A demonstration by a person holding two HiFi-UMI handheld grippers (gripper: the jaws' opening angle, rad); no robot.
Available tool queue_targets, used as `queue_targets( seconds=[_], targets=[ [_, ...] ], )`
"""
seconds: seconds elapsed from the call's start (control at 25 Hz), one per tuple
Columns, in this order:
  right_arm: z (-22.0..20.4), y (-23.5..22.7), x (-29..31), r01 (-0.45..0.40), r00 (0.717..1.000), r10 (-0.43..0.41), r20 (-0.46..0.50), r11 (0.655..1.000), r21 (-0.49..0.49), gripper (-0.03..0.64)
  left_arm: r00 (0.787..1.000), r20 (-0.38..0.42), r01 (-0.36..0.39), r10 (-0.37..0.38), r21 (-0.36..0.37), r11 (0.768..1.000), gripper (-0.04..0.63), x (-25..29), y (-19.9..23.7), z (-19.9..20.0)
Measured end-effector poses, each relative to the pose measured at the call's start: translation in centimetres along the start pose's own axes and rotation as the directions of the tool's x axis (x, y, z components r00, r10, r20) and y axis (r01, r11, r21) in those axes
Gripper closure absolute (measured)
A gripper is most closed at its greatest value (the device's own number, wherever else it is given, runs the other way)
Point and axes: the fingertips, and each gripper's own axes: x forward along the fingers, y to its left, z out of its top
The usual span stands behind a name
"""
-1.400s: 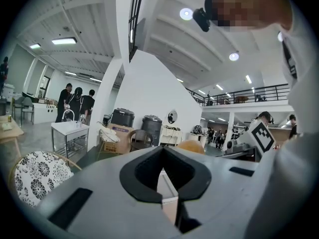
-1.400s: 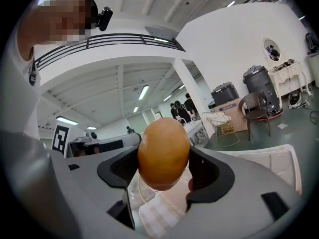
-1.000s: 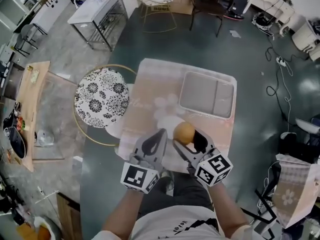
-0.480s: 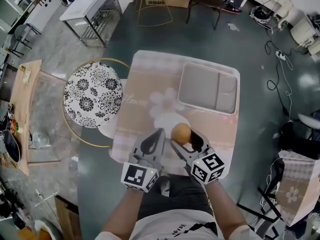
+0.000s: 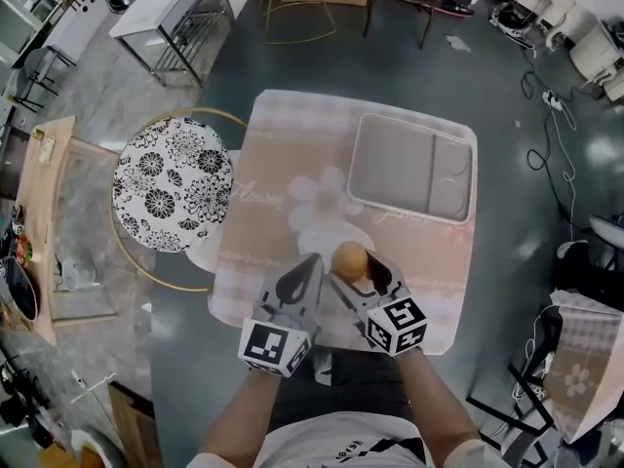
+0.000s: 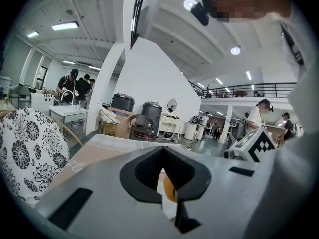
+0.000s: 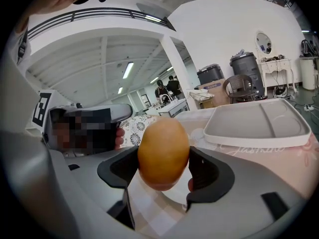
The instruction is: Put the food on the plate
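The left gripper (image 6: 162, 169) is holding its two grey jaws together with nothing clamped between them, and through the thin slit between the black pads (image 6: 144, 176) a sliver of the orange food (image 6: 170, 188) is showing at 6 o'clock. A pink tablecloth (image 6: 99, 151) is stretching away beyond the jaws. A black-and-white flowered stool (image 6: 25, 153) is sitting at 8 o'clock, the right gripper's marker cube (image 6: 254, 146) is peeking in at 4 o'clock, and several people (image 6: 75, 86) are standing by a white table at 10 o'clock.
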Motion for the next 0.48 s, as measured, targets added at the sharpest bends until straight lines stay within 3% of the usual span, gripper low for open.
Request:
queue_targets(
  seconds=[0.48],
  targets=[
    [-3.9, -2.5, 1.8, 0.055, 0.993, -0.051, -0.105, 0.998, 0.037, 0.307, 0.999, -0.041, 0.007, -0.008, -0.011, 1.000, 0.589, 1.8, 1.0, -3.4]
  ],
)
